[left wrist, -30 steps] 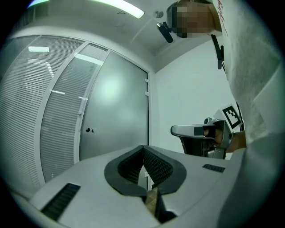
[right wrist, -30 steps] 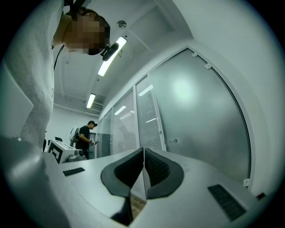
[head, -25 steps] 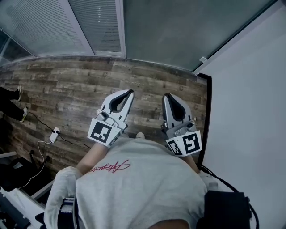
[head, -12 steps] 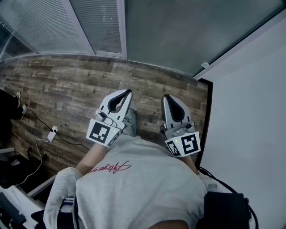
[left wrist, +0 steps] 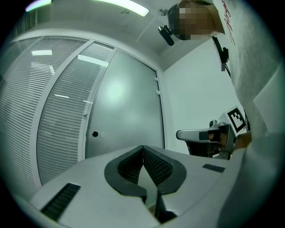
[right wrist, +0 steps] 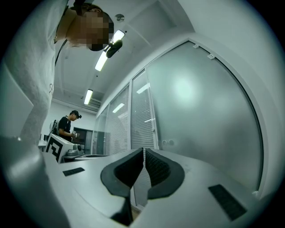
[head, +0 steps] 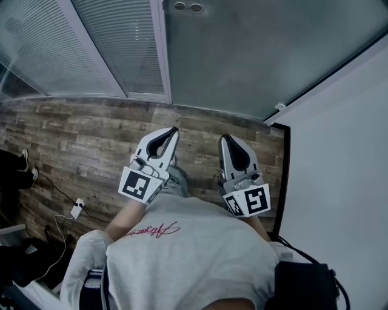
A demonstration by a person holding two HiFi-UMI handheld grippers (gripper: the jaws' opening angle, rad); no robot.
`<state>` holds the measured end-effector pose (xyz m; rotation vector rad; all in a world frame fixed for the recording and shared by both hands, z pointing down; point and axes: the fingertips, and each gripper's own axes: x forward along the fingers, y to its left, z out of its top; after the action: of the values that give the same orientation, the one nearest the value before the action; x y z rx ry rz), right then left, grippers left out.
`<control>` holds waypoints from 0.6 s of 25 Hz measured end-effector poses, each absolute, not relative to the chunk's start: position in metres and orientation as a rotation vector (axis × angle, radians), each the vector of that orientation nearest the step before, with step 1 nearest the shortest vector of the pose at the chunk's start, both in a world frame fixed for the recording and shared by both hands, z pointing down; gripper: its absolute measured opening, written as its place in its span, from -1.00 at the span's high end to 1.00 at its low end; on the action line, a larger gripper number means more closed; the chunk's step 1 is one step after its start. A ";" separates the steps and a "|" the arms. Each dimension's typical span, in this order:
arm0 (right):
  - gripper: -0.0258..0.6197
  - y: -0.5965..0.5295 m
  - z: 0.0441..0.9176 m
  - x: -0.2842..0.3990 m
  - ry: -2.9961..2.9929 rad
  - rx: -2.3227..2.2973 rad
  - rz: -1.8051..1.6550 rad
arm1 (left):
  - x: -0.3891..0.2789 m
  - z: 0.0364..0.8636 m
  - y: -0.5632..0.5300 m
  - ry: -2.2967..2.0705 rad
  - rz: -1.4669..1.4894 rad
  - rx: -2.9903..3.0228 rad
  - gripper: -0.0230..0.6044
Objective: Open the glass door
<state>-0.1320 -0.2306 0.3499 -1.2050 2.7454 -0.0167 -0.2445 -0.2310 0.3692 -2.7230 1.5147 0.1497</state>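
**Item: glass door** [head: 242,54]. One frosted pane, flat and matte grey-green. It is standing at the far edge of the wood-plank floor [head: 91,130], between a pale frame post [head: 159,48] and the white wall [head: 339,157].

**Fittings:** two small round pieces [head: 187,7] are sitting near the post-side edge. Small clips [left wrist: 156,79] are showing on the wall-side edge. No bar or lever is showing.

**Handling (judged):** probably heavy, rigid and slick, and brittle under a hard knock. It is likely swinging on the clip side, so the post-side edge by the round pieces is looking like the best place to press or hook.

**Neighbour:** a glazed partition with slatted blinds [head: 109,42], finely ribbed.

**Tools:** the left gripper [left wrist: 143,153] and the right gripper [right wrist: 144,153] are both pinched closed on nothing, ribbed dark pads meeting, and are pointing at the door without touching it.
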 end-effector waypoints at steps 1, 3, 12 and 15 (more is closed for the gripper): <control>0.85 -0.243 0.349 -0.140 2.740 -1.215 -0.015 | -0.251 0.369 -0.243 1.499 0.155 -2.731 0.87; 0.85 -0.269 0.345 -0.156 2.728 -1.229 -0.006 | -0.262 0.370 -0.266 1.470 0.137 -2.756 0.87; 0.85 -0.392 0.334 -0.215 2.669 -1.358 0.039 | -0.310 0.377 -0.356 1.359 0.072 -2.843 0.87; 0.85 -0.431 0.334 -0.226 2.637 -1.422 0.050 | -0.323 0.382 -0.374 1.354 0.065 -2.863 0.87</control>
<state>-0.2255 -0.4311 0.3344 -1.4223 2.6373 0.0500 -0.3235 -0.3738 0.3819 -2.8625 1.3544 0.0655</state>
